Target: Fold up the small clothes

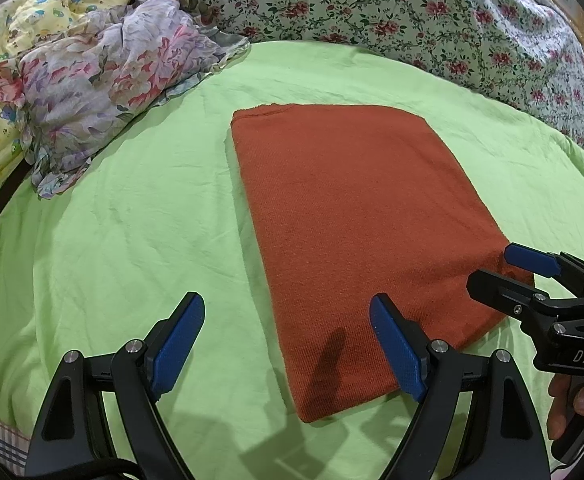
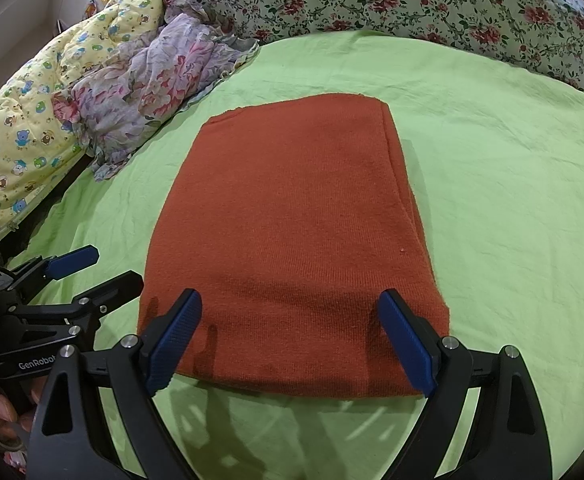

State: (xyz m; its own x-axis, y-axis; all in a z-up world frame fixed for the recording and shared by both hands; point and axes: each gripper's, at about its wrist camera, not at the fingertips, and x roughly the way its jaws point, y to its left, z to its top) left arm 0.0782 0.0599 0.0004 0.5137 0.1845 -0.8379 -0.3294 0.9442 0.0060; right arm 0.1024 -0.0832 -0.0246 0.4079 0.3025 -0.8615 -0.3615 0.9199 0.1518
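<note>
Left claw (image 1: 287, 344): jaws spread wide, holding nothing, hovering at the near-left corner of the rust-orange knitted garment (image 1: 356, 232). The garment lies flat on the lime-green bed sheet (image 1: 123, 220), apparently already folded into a neat rectangle. Right claw (image 2: 292, 340): jaws likewise spread and empty over the near edge. Judgement: further halving may remain.

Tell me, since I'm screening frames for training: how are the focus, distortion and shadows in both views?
Left wrist view: sharp, strong fisheye bowing the sheet, dark corners; the left gripper throws a soft shadow on the cloth. Right wrist view: equally sharp and bowed; the right gripper shades the cloth's near edge and the sheet below; no glare.
</note>
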